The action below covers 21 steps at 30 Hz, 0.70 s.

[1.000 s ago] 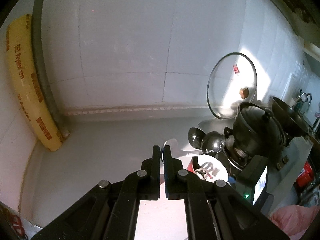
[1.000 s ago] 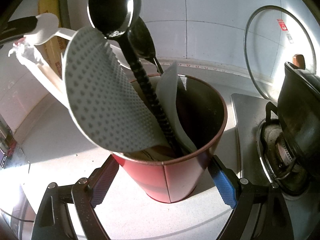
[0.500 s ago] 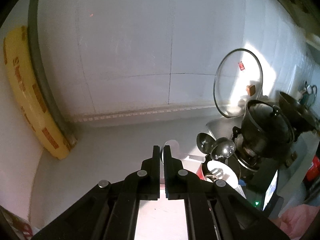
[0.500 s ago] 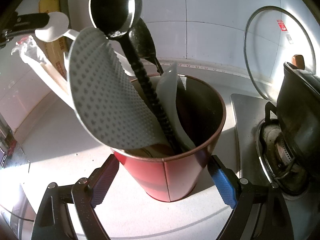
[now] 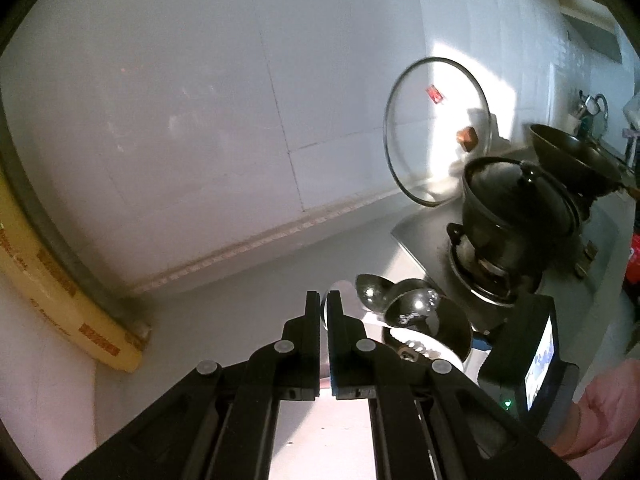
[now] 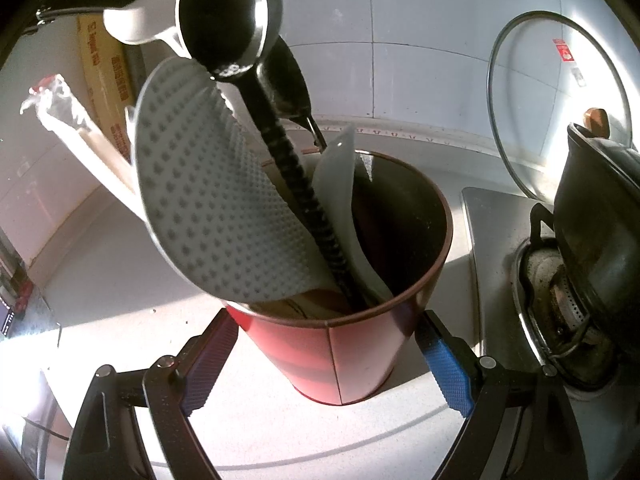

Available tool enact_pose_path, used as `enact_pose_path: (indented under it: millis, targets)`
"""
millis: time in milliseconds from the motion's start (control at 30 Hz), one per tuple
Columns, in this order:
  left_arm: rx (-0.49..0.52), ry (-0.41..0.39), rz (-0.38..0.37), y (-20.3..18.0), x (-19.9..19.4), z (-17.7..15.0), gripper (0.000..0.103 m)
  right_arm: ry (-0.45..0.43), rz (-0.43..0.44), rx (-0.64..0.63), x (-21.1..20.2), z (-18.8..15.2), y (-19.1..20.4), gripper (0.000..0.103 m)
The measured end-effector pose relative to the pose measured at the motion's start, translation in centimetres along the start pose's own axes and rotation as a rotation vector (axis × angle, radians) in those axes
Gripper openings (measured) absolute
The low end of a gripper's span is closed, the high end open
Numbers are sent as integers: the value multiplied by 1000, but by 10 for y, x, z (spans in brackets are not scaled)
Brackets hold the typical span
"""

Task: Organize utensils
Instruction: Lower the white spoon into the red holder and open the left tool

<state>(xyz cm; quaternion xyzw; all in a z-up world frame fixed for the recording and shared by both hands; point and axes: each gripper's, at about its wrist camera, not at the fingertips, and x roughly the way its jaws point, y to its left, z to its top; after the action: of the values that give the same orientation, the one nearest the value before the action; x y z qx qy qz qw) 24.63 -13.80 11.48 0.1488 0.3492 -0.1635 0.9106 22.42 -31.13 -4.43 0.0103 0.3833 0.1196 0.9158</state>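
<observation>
The red holder (image 6: 340, 352) stands on the counter (image 6: 120, 264), gripped at its sides by the right claw (image 6: 320, 356). A ladle (image 6: 228, 20) and dotted paddle (image 6: 208, 200) stick out. The left claw (image 5: 323, 304) pinches a white spoon (image 6: 136, 28) at far left.

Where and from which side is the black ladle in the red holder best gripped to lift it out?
Probably the ribbed handle of the black ladle, just below the bowl, approached from above the red holder. The handle leans up and left, clear of the rim there; lower down the dotted white paddle and a white scraper crowd it.
</observation>
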Motion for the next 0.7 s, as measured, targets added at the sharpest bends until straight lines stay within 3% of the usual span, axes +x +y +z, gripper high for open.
enact_pose_path:
  millis: [700]
  targets:
    - [-70, 142, -160, -19, 57, -15, 5, 2, 10, -6, 4, 1, -5, 92]
